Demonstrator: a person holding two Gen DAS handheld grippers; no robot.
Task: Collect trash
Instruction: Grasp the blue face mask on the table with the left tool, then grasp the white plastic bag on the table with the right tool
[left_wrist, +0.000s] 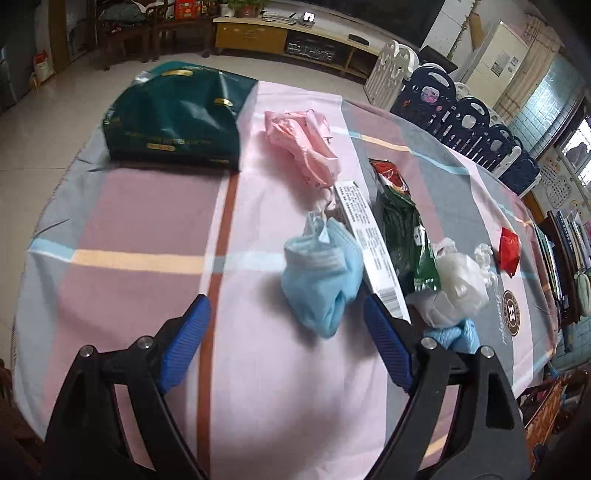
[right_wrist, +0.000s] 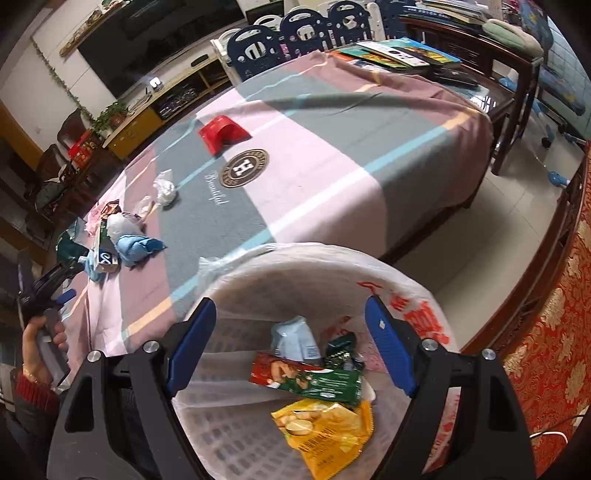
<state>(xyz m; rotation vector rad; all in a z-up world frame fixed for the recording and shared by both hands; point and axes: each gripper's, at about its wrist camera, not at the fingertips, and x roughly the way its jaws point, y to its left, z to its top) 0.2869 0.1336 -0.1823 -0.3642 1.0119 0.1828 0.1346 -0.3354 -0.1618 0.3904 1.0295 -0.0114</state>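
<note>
Left wrist — tool (left_wrist: 286, 339) open over mask (left_wrist: 321, 273).

1. A table (left_wrist: 122, 258) carries everything; a checked cloth (right_wrist: 332, 155) of pink, mauve and grey blocks with a round "H" emblem covers it.
2. A dark green bag (left_wrist: 173, 118) lies at the far left.
3. A crumpled pink bag (left_wrist: 303, 144) lies beside it.
4. Nearer lie a blue face mask (left_wrist: 321, 273), a long white carton (left_wrist: 369, 236), a green and red snack wrapper (left_wrist: 402, 229) and a white plastic bag (left_wrist: 458, 288), packed close together.
5. A red wrapper (left_wrist: 509, 251) lies apart on the grey.
</note>
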